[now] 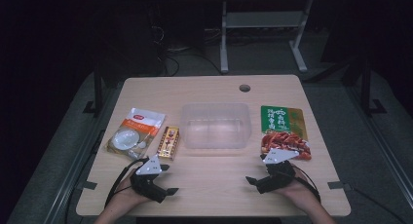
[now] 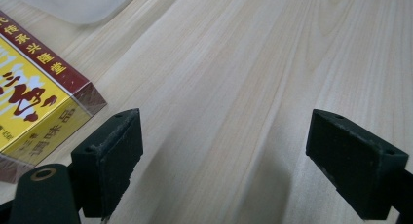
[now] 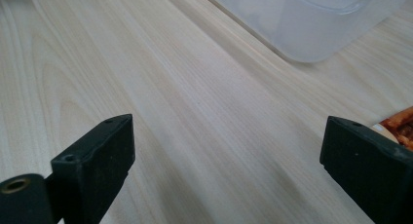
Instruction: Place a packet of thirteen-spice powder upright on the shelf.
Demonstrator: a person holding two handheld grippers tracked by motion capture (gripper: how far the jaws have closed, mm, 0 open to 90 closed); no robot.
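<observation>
Here I am holding both grippers low over the near edge of the table [image 1: 214, 185], the left gripper [image 1: 165, 180] and the right gripper [image 1: 254, 181] each with its jaws spread wide and nothing between them. In the left gripper view the yellow box [image 2: 34, 107] is lying just beside my left jaw, not touching it; from above it is sitting between the white pouch [image 1: 135, 132] and the clear plastic bin [image 1: 215, 125]. The green and red food packet [image 1: 284, 131] is lying just ahead of my right gripper, its corner showing by the right jaw in the right gripper view. I am judging this as the start of packing: nothing is in the bin yet. Next I should be turning the left gripper toward the box and closing across its narrow sides.
</observation>
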